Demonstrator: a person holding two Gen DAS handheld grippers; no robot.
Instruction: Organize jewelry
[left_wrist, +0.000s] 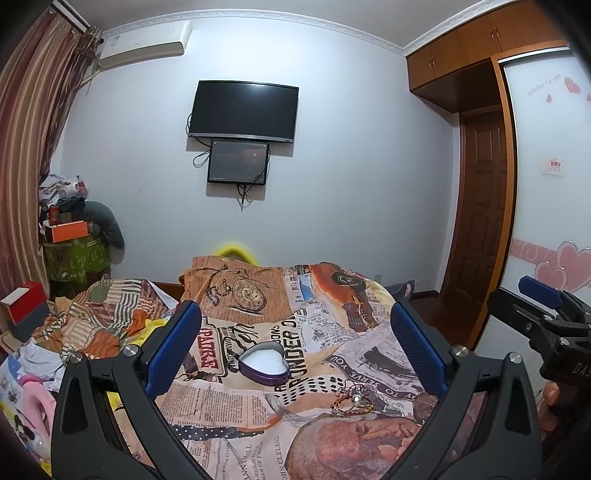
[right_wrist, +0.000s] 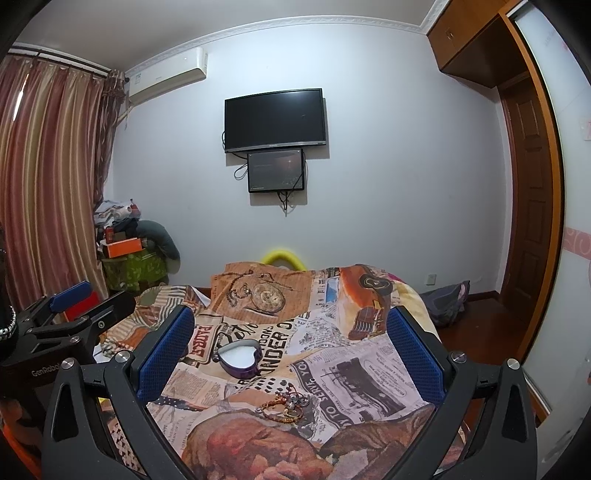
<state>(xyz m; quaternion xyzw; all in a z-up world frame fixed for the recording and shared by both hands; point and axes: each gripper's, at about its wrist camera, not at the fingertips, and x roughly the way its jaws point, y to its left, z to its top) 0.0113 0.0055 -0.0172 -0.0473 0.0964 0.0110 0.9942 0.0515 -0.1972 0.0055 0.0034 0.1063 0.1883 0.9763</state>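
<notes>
A small tangle of jewelry (left_wrist: 351, 400) lies on the newspaper-print bedspread (left_wrist: 317, 332), its pieces too small and knotted to tell apart, just on the near side of an open heart-shaped purple box (left_wrist: 263, 363) with a white lining. The left hand-held gripper (left_wrist: 295, 339) hovers above the bed with its blue pads spread wide, holding and touching nothing. The right hand-held gripper (right_wrist: 290, 341) is likewise wide apart and empty over the same spot, its base cut off by the lower frame edge.
</notes>
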